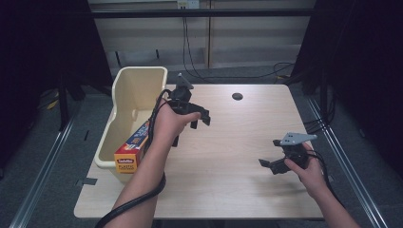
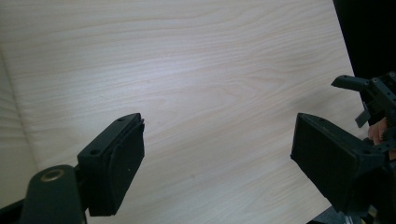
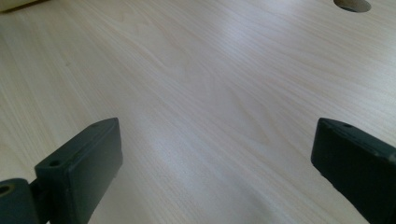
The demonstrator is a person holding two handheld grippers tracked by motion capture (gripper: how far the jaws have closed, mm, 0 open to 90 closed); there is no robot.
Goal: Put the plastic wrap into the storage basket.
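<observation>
Two hand-held grippers, left [image 1: 197,118] and right [image 1: 270,164], hover over the bare bench [image 1: 228,142], jaws wide apart and holding nothing. The box [image 1: 134,147] leans in the near end of the cream bin [image 1: 138,78], just left of the left gripper. Judged step: between grasps; next, the left gripper must swing back over the bin wall, which blocks a sideways approach.

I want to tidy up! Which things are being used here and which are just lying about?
Being used:
left gripper, open
right gripper, open
cream bin
orange box leaning in the bin

Just there:
table
round hole in the table
</observation>
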